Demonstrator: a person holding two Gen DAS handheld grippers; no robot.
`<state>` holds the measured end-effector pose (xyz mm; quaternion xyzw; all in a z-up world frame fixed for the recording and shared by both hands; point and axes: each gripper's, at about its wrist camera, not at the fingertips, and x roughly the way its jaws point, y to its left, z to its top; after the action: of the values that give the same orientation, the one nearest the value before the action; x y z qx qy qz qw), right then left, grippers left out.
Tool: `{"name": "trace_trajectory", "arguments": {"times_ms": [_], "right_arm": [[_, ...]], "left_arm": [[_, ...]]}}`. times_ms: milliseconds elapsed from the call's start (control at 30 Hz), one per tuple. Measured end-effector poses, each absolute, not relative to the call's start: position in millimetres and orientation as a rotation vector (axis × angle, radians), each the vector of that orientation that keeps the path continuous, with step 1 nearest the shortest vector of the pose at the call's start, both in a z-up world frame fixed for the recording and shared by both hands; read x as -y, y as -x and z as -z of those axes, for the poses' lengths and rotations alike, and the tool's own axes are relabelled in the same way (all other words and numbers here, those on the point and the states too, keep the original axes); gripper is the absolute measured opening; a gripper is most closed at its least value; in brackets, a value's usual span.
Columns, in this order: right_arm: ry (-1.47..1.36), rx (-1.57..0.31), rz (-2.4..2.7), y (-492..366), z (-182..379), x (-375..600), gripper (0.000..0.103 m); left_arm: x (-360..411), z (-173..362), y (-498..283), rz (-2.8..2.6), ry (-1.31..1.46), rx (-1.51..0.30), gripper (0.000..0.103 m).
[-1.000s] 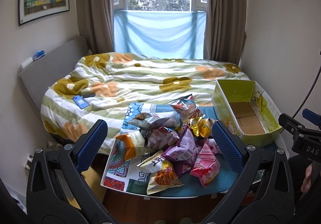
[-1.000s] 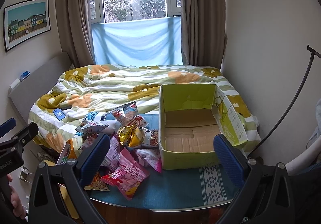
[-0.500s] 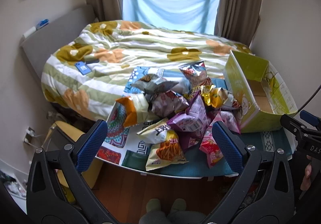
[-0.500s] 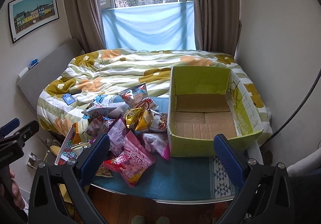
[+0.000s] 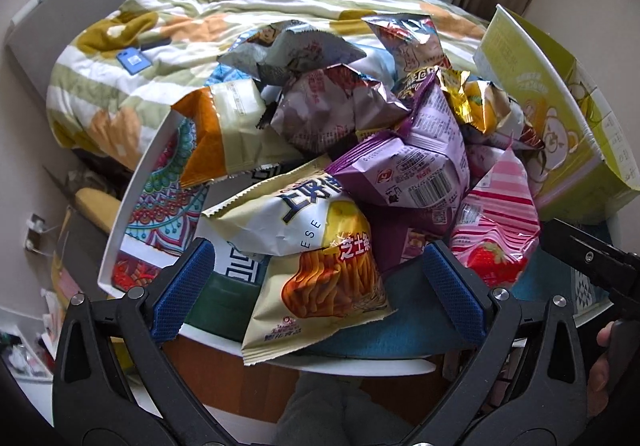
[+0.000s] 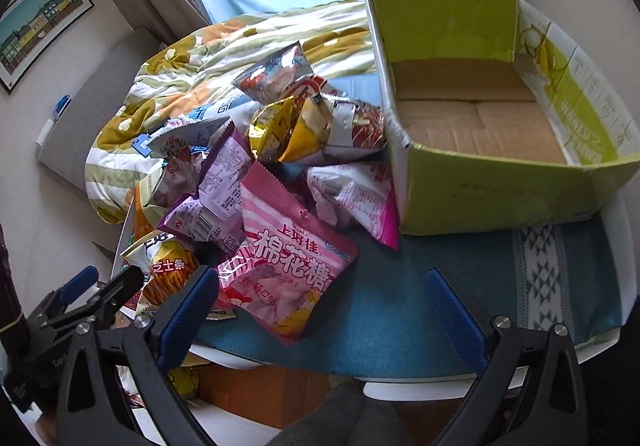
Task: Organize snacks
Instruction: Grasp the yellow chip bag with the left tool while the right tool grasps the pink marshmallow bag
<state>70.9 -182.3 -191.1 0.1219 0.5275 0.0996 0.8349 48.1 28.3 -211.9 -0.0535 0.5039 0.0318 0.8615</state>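
Note:
A pile of several snack bags lies on a white table. Nearest my left gripper [image 5: 316,286] is a cream cheese-stick bag [image 5: 316,266]; the gripper is open, its fingers either side of the bag's lower half. A purple bag [image 5: 408,162] and a pink striped strawberry bag [image 5: 496,230] lie behind. My right gripper [image 6: 320,306] is open and empty above the blue cloth, with its left fingertip beside the pink marshmallow bag [image 6: 288,266]. An empty green cardboard box [image 6: 472,102] stands at the table's right; it also shows in the left wrist view [image 5: 552,94].
The table edge [image 5: 120,214] carries a patterned cloth and a blue cloth [image 6: 400,306]. A bed with a floral quilt [image 5: 168,34] lies behind the table. My left gripper shows at the lower left of the right wrist view [image 6: 80,306]. Wooden floor lies below.
Both grippers have moved forward and down towards the table. The snack pile and box now look much closer. Both grippers stay open.

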Motion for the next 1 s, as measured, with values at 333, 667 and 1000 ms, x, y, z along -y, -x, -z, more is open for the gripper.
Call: {"name": "trace_trajectory", "arguments": {"times_ms": [333,667,1000], "right_arm": [[-0.554,-1.199,-0.229,-88.6,246.6,176.9,0.103],[-0.628,-1.228,-0.218,-82.8,262.4,177.3,0.089],[-0.584,-1.193,-0.216,-75.3,244.1,170.4,0.060]], "left_arm": [[-32.0,249.9,-68.1,-0.062,0.101,-1.108,0.088],[-44.9,247.6,-69.3,-0.051,0.095,-1.118,0.056],[-51.6,227.3,-51.5,-0.064,0.116,-1.097,0.050]]}}
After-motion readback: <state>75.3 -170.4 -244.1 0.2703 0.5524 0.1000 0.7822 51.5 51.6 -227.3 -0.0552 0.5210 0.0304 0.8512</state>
